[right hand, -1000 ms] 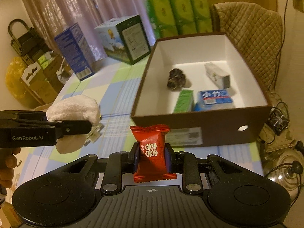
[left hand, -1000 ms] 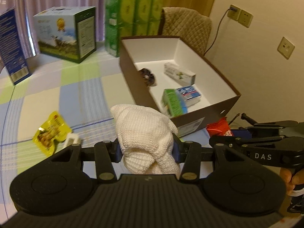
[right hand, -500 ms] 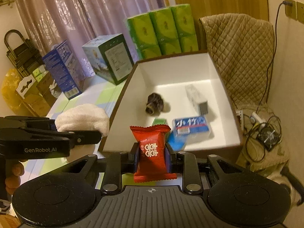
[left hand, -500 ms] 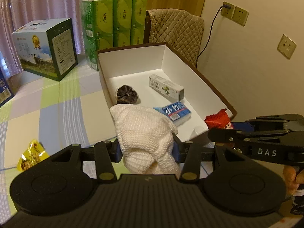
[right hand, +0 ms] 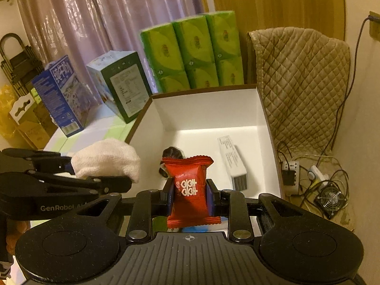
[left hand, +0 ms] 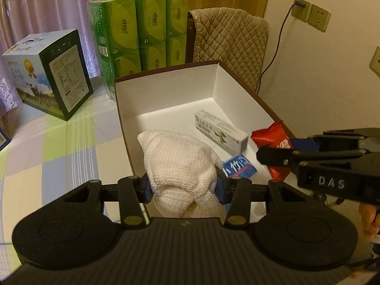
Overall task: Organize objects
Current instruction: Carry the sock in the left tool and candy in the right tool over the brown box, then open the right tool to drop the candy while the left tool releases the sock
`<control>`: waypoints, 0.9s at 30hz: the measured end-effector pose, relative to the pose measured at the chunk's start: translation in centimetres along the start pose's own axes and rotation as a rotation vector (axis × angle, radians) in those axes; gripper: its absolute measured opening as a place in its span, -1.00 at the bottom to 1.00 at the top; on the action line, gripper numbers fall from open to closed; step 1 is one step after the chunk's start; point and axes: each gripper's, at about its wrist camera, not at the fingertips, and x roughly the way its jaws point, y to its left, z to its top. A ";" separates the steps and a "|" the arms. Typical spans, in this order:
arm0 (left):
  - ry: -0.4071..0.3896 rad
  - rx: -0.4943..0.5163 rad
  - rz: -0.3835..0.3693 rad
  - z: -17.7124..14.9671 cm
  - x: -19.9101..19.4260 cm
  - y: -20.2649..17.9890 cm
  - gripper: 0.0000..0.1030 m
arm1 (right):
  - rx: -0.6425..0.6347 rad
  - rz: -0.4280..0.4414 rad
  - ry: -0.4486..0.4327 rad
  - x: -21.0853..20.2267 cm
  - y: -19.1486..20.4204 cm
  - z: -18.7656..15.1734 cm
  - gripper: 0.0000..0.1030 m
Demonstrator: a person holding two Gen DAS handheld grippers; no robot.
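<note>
Grippers both hover over the white-lined box (left hand: 166,99) ready to drop: left gripper (left hand: 181,188) jaws clamped on the knit cloth (left hand: 180,163), right gripper (right hand: 190,198) jaws pinching the red snack packet (right hand: 191,190).

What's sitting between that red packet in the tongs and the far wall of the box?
In the right wrist view, beyond the red snack packet, a dark round object and a white carton lie on the box floor.

both wrist views over box (left hand: 166,95)
</note>
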 end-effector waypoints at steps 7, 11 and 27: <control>0.020 0.007 0.015 2.3 3.0 0.6 -0.16 | 0.000 -0.008 0.033 3.5 -1.2 1.7 -0.54; 0.037 0.010 0.027 3.3 4.7 1.2 -0.16 | -0.004 -0.017 0.058 5.7 -2.0 2.6 -0.54; 0.079 0.041 0.056 5.3 9.6 3.0 -0.16 | -0.053 -0.055 0.159 13.3 -3.3 4.8 -0.54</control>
